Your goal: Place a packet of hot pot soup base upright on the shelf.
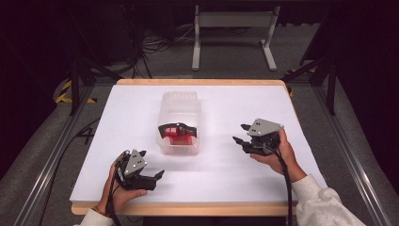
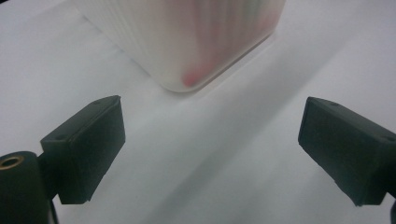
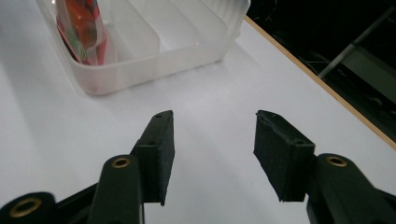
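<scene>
Seen from the high view, a person at a white table (image 1: pixel 117 117) holds the left gripper (image 1: pixel 160 173) at the near left and the right gripper (image 1: pixel 241 133) at the right, both empty and resting low over the tabletop. Between them, a little farther off, stands a translucent plastic bin (image 1: pixel 180 106), and a red-and-black packet (image 1: pixel 177 131) lies inside its near end. Judging by how things lie, the packet is already stowed and nothing else waits on the table, so the placing looks done and only drawing the hands clear seems left.

In the left gripper view, the left gripper (image 2: pixel 211 140) has its jaws spread wide with bare tabletop between them. The bin (image 2: pixel 196 42) sits just beyond, near but not touching, a red blur showing through its frosted wall.

In the right gripper view, the right gripper (image 3: pixel 214 140) also stands with jaws apart and nothing between them. The bin (image 3: pixel 154 58) lies ahead to the left, its inside split by ribs into lanes, and the packet (image 3: pixel 81 28) stands on edge in the leftmost lane against the wall. The table's wooden edge (image 3: pixel 322 79) runs along the right.
</scene>
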### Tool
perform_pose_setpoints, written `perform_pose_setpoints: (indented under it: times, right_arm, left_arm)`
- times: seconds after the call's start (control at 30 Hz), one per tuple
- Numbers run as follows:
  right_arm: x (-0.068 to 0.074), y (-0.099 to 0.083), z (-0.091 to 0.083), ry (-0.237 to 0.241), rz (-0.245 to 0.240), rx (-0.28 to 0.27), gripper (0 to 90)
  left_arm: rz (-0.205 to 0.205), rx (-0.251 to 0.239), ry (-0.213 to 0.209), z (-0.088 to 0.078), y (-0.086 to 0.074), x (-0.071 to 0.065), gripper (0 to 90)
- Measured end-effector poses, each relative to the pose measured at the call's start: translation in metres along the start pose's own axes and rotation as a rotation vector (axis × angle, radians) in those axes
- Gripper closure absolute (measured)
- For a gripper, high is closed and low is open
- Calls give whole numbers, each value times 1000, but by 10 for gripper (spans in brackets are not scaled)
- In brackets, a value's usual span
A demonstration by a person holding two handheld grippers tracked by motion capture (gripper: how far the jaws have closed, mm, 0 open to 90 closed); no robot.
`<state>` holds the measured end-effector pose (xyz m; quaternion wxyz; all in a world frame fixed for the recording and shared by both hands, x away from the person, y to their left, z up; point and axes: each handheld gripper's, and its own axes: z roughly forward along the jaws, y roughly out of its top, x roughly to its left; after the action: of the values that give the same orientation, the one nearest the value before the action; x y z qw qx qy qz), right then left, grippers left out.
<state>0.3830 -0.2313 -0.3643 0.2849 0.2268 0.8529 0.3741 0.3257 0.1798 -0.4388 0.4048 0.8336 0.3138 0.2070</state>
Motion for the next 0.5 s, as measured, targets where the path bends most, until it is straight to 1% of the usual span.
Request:
perform_pose_setpoints:
  times: [0.03,0.13,0.2,0.27,0.37,0.5]
  right_arm:
    - [-1,-4,-2,-10,-3,14,454]
    - [-2,-10,-5,-9,-17,21,436]
    - [-2,-16,-6,-29,-37,41,418]
    - [-2,-20,-7,-36,-37,58,394]
    - [-3,-28,-9,-40,-44,75,382]
    - [-4,-39,-13,-40,-31,88,361]
  left_arm:
    - [3,9,-1,1,-1,0,69]
    - [5,12,-3,1,-1,0,68]
    - [-2,9,-7,1,-1,1,68]
    - [5,13,-4,2,-1,0,69]
    - [9,16,-9,2,-2,-1,67]
    - [18,19,-13,3,-2,-2,67]
